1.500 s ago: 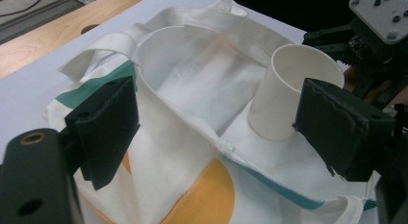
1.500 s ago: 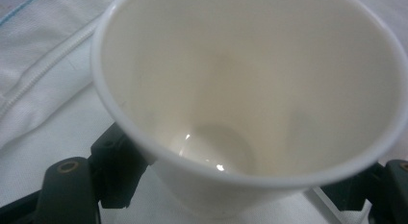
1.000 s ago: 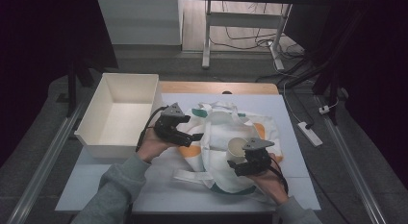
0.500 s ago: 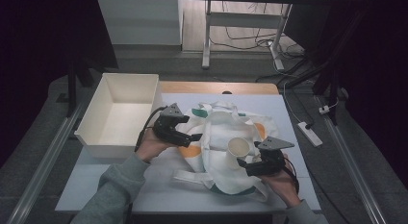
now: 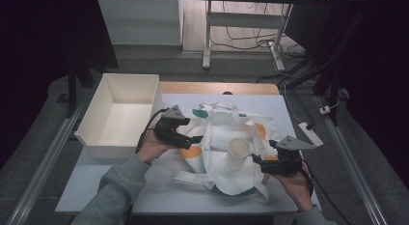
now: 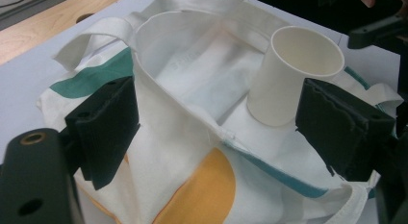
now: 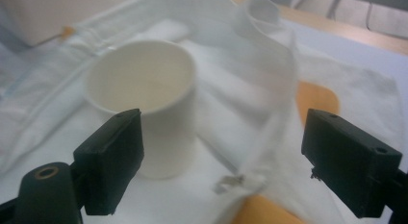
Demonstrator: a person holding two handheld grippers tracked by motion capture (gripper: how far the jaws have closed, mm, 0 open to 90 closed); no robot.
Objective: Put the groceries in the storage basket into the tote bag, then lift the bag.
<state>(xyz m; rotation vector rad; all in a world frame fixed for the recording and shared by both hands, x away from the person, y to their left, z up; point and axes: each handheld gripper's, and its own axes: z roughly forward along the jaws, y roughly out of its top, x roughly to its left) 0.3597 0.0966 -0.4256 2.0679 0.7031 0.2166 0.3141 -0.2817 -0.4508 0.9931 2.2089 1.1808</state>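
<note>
High view: paper cup stands upright on a white tote bag with orange and green patches, spread flat on the tabletop. Open white box sits at the tabletop's left edge, well apart from the cup.

Left hand-held gripper is over the bag's left side, near an orange patch; right hand-held gripper is just beside the cup on its right. Neither touches the cup.

Left gripper view: left hand-held gripper is released, jaws wide apart with bag fabric and the bag's opening between them; cup stands beyond, close to the right-hand jaw, and nothing is pinched. Right gripper view: right hand-held gripper is also released, jaws spread; cup stands ahead of the left-hand jaw, not between the 2 jaws. A bag fold rises beside it.

Handling judgement:
- Cup appears empty, so it should be very light; thin paper wall, likely to crush or go oval under a firm squeeze.
- It rests on soft cloth, so the footing is unsteady; a sideways nudge could tip it.
- Best hold is probably across the wall below the stiffer rolled rim, with gentle pressure.
- Bag is limp and will fold or drag; take it at the hem or a strap.
</note>
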